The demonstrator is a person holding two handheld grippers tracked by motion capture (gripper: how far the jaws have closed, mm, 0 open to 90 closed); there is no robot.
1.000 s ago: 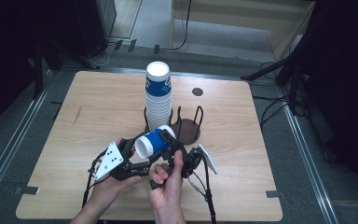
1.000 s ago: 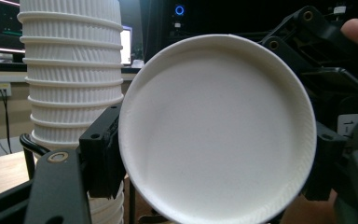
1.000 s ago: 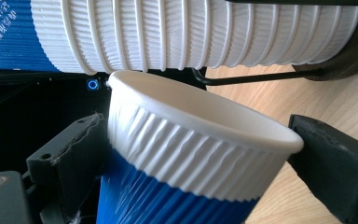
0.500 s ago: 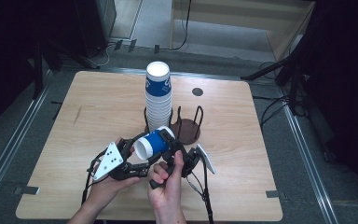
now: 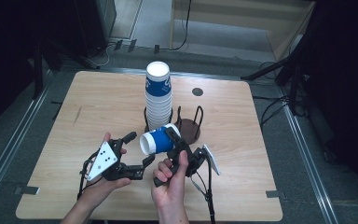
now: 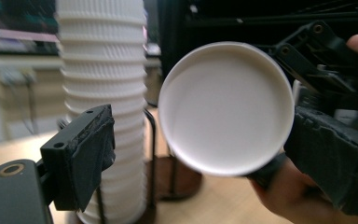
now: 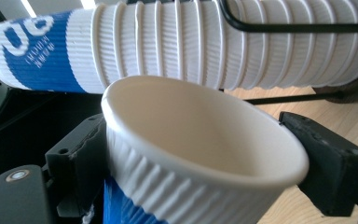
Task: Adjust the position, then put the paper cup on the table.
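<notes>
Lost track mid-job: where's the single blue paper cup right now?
In the high view the cup lies sideways between the right gripper's jaws, in front of the cup stack, with the left gripper just to its left.

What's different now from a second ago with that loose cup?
The left gripper has just opened its jaws and let go of the blue cup. The right gripper's jaws have just been closing and now clamp the cup by its body. The cup stack in the wire holder stayed put.
</notes>
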